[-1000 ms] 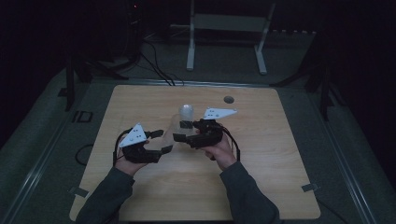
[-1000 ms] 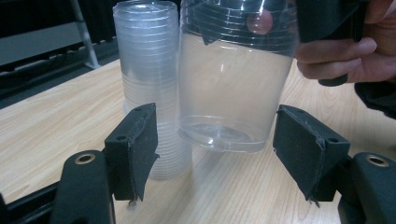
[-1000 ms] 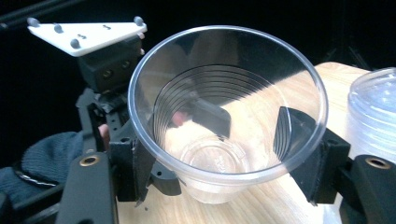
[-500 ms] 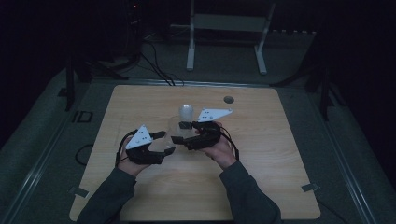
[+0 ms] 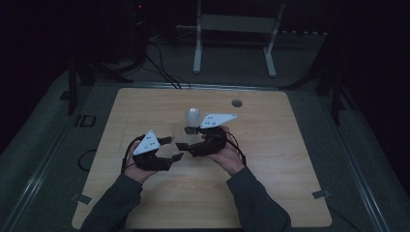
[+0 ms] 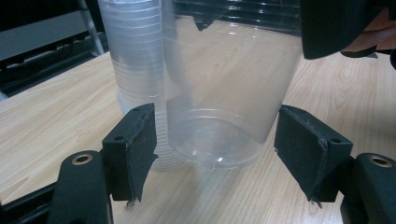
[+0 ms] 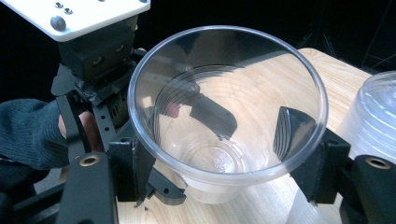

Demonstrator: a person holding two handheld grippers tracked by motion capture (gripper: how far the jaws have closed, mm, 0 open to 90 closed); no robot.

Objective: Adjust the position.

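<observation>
Standing by the table (image 5: 270, 193); person w/ a gripper in each hand, both near mid-table, tips facing each other; right gripper (image 7: 224, 154) clamped on a clear plastic cup (image 7: 224, 116) just under its rim, pads pressing both sides, cup held mouth toward that camera; left gripper (image 6: 215, 149) w/ jaws apart, having just opened a bit further; cup's base sits between its pads (image 6: 133, 144) w/ a gap on each side, not gripped; cup bottom close over the wood, can't tell if touching. Stack of nested clear cups (image 5: 192, 117) upright right behind, just beside the held cup, crowding the far side of the left jaws; small round hole (image 5: 236, 103) in tabletop farther back, well apart; white frame stand (image 5: 234, 29) & dark cables (image 5: 159, 67) on floor beyond table; room dim.
</observation>
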